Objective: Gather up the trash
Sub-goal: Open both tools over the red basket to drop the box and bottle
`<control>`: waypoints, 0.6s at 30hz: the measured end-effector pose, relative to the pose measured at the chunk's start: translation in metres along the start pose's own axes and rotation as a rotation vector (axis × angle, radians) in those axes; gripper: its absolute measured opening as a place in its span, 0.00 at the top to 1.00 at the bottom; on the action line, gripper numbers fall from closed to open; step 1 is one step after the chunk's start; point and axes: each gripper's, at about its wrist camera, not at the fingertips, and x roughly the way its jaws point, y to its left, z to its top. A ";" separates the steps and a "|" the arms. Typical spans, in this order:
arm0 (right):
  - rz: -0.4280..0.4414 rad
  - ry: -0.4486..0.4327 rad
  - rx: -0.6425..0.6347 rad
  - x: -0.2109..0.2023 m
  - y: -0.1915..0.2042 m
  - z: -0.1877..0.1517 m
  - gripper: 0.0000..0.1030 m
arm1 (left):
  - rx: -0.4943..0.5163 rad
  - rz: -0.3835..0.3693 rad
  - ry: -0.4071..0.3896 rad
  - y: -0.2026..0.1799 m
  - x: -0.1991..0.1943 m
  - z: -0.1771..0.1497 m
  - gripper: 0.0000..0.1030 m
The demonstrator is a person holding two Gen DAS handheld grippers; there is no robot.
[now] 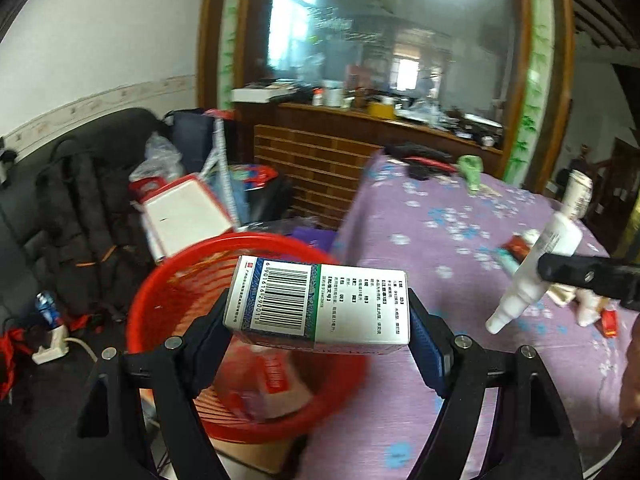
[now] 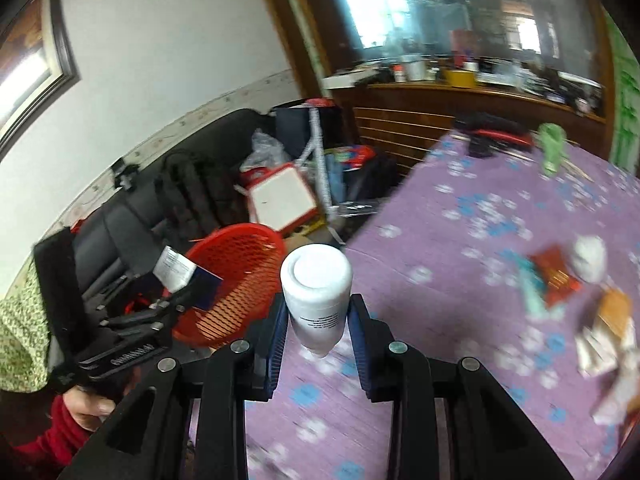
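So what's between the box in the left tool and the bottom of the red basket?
Only air. In the left wrist view the box hangs over the red basket; wrappers lie on its bottom.

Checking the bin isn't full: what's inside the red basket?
The red basket holds a clear bag with red-and-white packaging. The held box covers part of it.

The basket (image 1: 168, 304) stands left of the table (image 1: 460, 240).

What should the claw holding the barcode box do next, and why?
Probably open and let go. The left claw grips the barcode box right above the red mesh basket, which already holds some packaging, so a release should drop it inside. The right claw, holding the white bottle, is still over the purple tablecloth.
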 end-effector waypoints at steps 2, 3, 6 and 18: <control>0.017 0.010 -0.014 0.017 0.014 0.009 0.68 | -0.005 0.019 0.009 0.015 0.004 -0.001 0.24; 0.026 0.015 -0.018 0.025 0.019 0.013 0.68 | -0.009 0.036 0.019 0.024 0.008 -0.001 0.24; 0.051 0.037 -0.034 0.053 0.037 0.024 0.68 | -0.019 0.057 0.043 0.042 0.019 -0.004 0.24; 0.071 0.090 -0.029 0.115 0.057 0.030 0.54 | -0.032 0.073 0.062 0.066 0.037 -0.016 0.16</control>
